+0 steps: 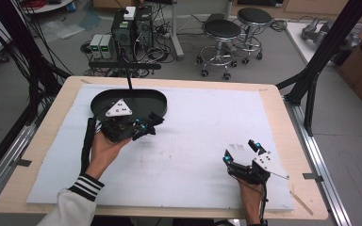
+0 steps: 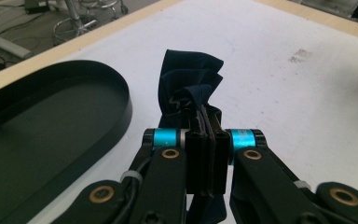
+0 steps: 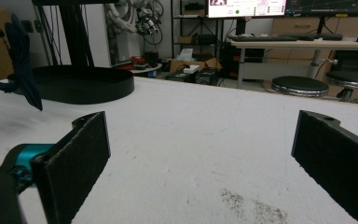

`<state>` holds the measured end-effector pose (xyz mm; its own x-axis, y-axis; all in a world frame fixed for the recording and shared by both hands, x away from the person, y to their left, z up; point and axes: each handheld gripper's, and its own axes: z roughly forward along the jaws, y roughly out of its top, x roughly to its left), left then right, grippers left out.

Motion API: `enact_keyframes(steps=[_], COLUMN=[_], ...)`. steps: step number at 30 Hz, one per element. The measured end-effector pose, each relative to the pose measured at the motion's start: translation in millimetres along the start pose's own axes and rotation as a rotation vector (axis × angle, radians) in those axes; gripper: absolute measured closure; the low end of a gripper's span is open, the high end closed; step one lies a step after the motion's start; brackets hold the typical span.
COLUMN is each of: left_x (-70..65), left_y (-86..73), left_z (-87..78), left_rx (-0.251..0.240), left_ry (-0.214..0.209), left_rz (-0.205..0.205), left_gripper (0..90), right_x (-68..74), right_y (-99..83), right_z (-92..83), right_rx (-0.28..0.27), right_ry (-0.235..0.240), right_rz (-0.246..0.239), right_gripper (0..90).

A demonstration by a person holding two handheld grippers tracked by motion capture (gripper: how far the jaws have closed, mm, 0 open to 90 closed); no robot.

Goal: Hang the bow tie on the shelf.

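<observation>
My left gripper (image 1: 147, 126) is shut on a dark navy cloth (image 2: 189, 88), which bunches up in folds beyond the jaw tips (image 2: 207, 122) and hangs a little above the white mat. It hovers just right of a black oval tray (image 1: 100, 100), whose rim (image 2: 121, 100) lies at the left in the left gripper view. The cloth (image 3: 22, 63) also hangs at the far left of the right gripper view, in front of the tray (image 3: 81, 84). My right gripper (image 1: 240, 150) rests near the table's front right, jaws wide open, with nothing between its pads (image 3: 77, 161).
A white foam mat (image 1: 193, 127) covers the wooden table (image 1: 283, 108). Black frame posts (image 1: 318, 61) stand at the right and left edges. Stools (image 1: 221, 33), computer boxes and cables lie on the floor beyond the far edge. A faint stain (image 3: 254, 207) marks the mat.
</observation>
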<state>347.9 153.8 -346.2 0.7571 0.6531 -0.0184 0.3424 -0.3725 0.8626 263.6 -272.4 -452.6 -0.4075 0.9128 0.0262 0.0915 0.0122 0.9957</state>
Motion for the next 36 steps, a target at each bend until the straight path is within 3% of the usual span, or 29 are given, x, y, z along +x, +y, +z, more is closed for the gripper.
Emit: enact_keyframes(steps=[7,13,21,30,36], left_x=[9.6,20.4,29.5,39.3,54.3], left_y=[6.1,15.2,26.3,35.4,42.6], left_z=[-6.1,-14.1,-19.5,-26.1,-31.6], left_rx=[-0.008,-0.052,-0.063,-0.120,-0.136], left_ry=[0.023,0.033,0.060,0.093,0.113], left_rz=[0.008,-0.007,0.013,0.022,0.011], left_gripper=[88.1,88.2,88.2,88.2,88.2], right_x=[0.2,0.3,0.4,0.4,0.4], right_y=[0.0,0.1,0.2,0.2,0.2], right_z=[0.0,0.1,0.4,0.5,0.4], right_rx=[0.000,0.007,0.006,0.005,0.006], right_ry=[0.000,0.001,0.002,0.001,0.001], right_rz=[-0.001,0.000,-0.006,-0.007,-0.006], right_gripper=[3.2,3.3,3.2,3.2,3.2])
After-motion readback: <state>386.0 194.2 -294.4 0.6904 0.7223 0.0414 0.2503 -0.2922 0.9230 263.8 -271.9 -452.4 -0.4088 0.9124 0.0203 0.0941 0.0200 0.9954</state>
